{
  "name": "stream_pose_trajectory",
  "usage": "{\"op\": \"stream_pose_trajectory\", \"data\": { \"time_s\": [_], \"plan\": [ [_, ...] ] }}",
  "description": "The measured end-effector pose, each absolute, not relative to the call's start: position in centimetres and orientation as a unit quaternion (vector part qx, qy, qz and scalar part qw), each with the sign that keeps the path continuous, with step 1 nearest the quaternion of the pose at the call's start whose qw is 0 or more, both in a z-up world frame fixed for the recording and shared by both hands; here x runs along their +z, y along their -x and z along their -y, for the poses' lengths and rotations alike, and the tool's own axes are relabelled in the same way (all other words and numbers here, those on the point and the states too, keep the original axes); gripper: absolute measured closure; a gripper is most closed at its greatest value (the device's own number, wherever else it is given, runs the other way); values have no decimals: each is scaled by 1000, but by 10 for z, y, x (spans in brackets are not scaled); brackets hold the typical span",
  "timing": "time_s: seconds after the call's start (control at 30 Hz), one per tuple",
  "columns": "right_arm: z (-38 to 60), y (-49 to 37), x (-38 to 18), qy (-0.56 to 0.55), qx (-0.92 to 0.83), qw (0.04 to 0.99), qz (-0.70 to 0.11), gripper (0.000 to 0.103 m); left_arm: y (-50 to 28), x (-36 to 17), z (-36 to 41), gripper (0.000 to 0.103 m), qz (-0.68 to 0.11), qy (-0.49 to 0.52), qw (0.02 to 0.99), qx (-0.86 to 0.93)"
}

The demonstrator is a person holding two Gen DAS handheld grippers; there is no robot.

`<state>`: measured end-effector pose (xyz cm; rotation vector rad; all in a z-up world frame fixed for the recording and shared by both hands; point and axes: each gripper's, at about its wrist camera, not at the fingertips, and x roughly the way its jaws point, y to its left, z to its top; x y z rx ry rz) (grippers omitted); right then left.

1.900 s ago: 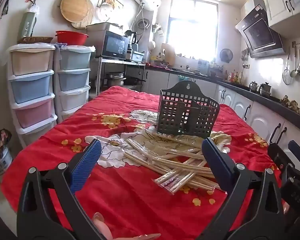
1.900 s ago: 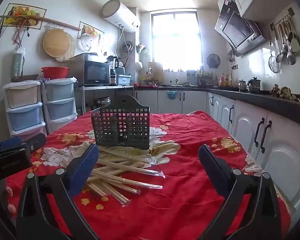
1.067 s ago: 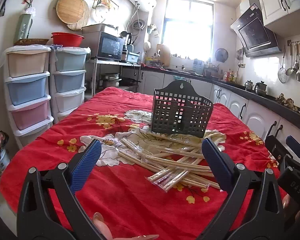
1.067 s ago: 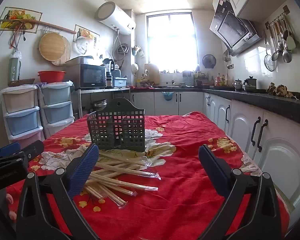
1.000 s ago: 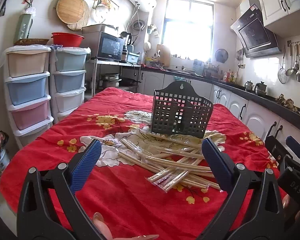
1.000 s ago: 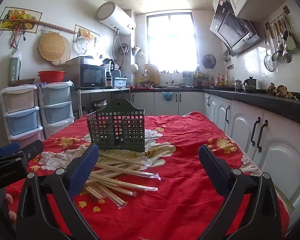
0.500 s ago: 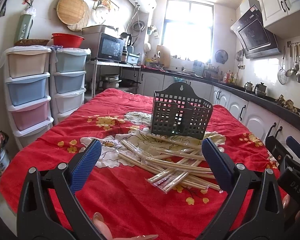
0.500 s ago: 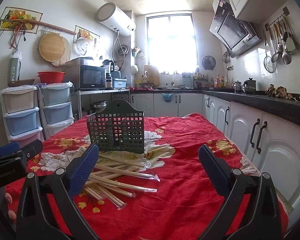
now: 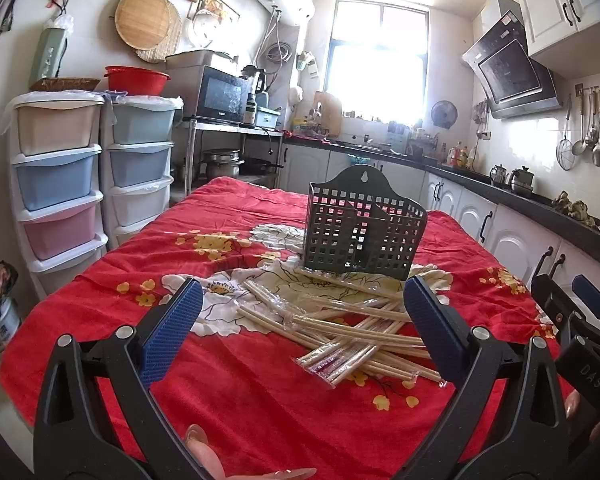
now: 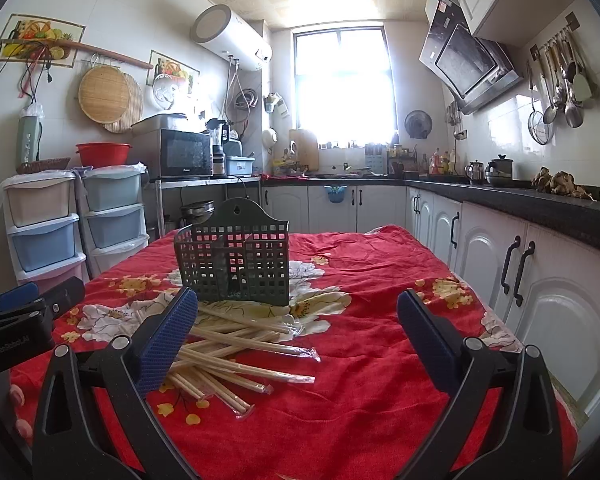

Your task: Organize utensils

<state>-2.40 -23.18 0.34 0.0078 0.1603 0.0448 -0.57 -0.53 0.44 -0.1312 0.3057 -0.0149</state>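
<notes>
A pile of wrapped wooden chopsticks (image 9: 340, 328) lies on the red flowered cloth (image 9: 236, 384), just in front of a dark green lattice utensil holder (image 9: 360, 236) that stands upright. The pile (image 10: 236, 348) and holder (image 10: 236, 264) also show in the right wrist view. My left gripper (image 9: 300, 332) is open and empty, held above the cloth short of the pile. My right gripper (image 10: 296, 336) is open and empty, to the right of the pile. Each gripper shows at the edge of the other's view.
Stacked plastic drawers (image 9: 56, 184) stand left of the table. White cabinets and a black counter (image 10: 540, 216) run along the right. A microwave (image 9: 220, 96) sits on a rack at the back left.
Both views have shifted slightly; the holder and chopsticks sit a little lower and nearer the centre. Nothing was grasped or moved on the table.
</notes>
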Motion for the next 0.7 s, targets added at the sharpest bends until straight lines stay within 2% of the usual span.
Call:
{"op": "stream_pose_trajectory", "data": {
  "time_s": [0.5, 0.7],
  "plan": [
    [216, 11, 5, 28, 84, 989, -118, 6, -10, -5, -26, 10, -187, 105, 977, 13],
    [214, -20, 11, 21, 126, 975, -180, 6, -28, -2, -51, 10, -213, 121, 969, 18]
  ]
}}
